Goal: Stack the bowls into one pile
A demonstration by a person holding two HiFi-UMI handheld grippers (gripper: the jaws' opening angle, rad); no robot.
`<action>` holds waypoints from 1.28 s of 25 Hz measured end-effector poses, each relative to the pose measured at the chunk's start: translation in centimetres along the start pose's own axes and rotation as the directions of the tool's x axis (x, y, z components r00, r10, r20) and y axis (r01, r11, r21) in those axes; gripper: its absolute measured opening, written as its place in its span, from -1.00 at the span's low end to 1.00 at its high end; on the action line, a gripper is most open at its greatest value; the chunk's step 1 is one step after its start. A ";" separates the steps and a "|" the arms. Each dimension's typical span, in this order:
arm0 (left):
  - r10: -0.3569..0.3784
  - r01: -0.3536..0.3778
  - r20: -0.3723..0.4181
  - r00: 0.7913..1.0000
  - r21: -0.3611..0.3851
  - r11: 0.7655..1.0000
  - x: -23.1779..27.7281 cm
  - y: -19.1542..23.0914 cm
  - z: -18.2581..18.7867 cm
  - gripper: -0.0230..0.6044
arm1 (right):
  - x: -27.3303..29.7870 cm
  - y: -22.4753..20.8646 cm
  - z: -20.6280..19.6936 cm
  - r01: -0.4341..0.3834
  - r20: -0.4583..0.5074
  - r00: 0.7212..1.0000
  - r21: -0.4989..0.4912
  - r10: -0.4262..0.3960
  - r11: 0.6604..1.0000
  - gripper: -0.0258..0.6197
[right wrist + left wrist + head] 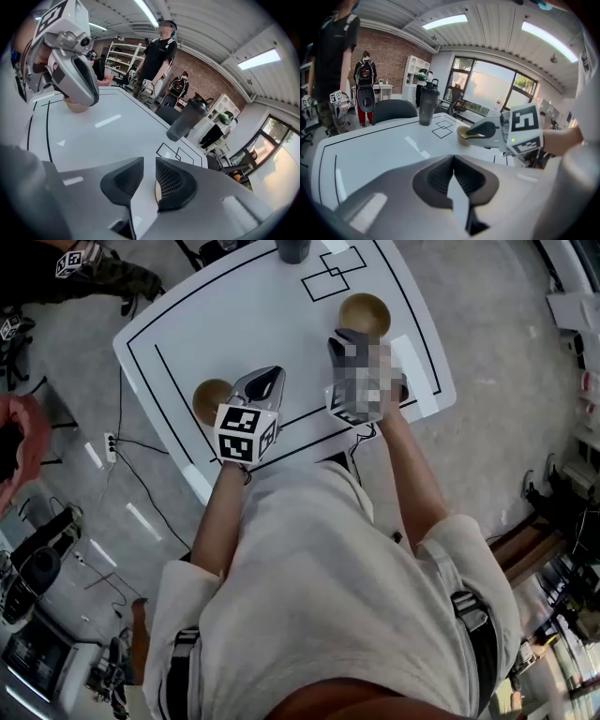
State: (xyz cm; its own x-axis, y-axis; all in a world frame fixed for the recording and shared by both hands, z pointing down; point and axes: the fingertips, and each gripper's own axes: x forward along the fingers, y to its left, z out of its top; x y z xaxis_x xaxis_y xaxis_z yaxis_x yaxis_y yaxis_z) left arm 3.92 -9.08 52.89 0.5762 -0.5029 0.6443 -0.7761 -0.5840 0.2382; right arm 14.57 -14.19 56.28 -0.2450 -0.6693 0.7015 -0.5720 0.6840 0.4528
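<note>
Hovering by both bowls, nothing gripped yet

L hand-held gripper [452, 159]: jaws together, empty, mid-frame in head view, just right of the left bowl [212, 401]. R hand-held gripper [150, 165]: jaws slightly apart, with a tan sliver of the upper-right bowl [365, 313] showing in the gap, not clamped. Bowls sit well apart on the desk [244, 315]. Risk, imo: R gap is so narrow the jaws could bump the rim & shove the bowl instead of straddling it. L must open first.

Office lab, brick wall [396, 54], shelves [414, 70], chairs [393, 110]
</note>
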 end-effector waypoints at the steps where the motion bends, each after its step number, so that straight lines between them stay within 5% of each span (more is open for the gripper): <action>1: 0.004 -0.004 0.002 1.000 -0.003 1.000 -0.3 0.2 -0.1 -0.92 | 0.0 0.3 0.6 0.000 0.015 1.000 -0.002 0.000 1.000 -0.68; 5: 0.029 -0.028 0.009 1.000 -0.011 1.000 -1.6 1.2 -0.8 -0.92 | 0.2 1.8 3.2 0.003 0.071 0.997 -0.023 -0.001 1.000 -0.92; 12: 0.118 -0.116 0.033 0.992 -0.058 0.992 -4.8 4.3 -1.5 -0.92 | 1.2 5.3 8.3 -0.075 0.173 0.981 -0.067 0.086 0.995 -0.92; 19: 0.167 -0.163 0.041 0.985 -0.089 0.983 -8.0 7.1 -2.6 -0.92 | 1.0 8.4 13.0 -0.201 0.282 0.943 0.068 0.174 0.977 -0.92; 26: 0.239 -0.226 0.054 0.970 -0.172 0.959 -13.0 11.0 -4.6 -0.92 | 0.3 12.2 17.4 -0.344 0.352 0.901 0.227 0.253 0.911 -0.92; 32: 0.267 -0.258 0.013 0.964 -0.227 0.939 -15.8 13.3 -7.7 -0.92 | -1.0 14.6 18.7 -0.356 0.325 0.909 0.282 0.261 0.891 -0.92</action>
State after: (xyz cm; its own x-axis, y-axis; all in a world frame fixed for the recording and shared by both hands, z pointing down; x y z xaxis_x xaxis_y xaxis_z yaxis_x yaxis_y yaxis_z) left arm -17.50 -4.05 51.49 0.3510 -0.6488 0.6752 -0.9355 -0.2745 0.2225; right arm -8.14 -9.00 51.89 -0.6265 -0.5243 0.5767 -0.6426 0.7662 -0.0016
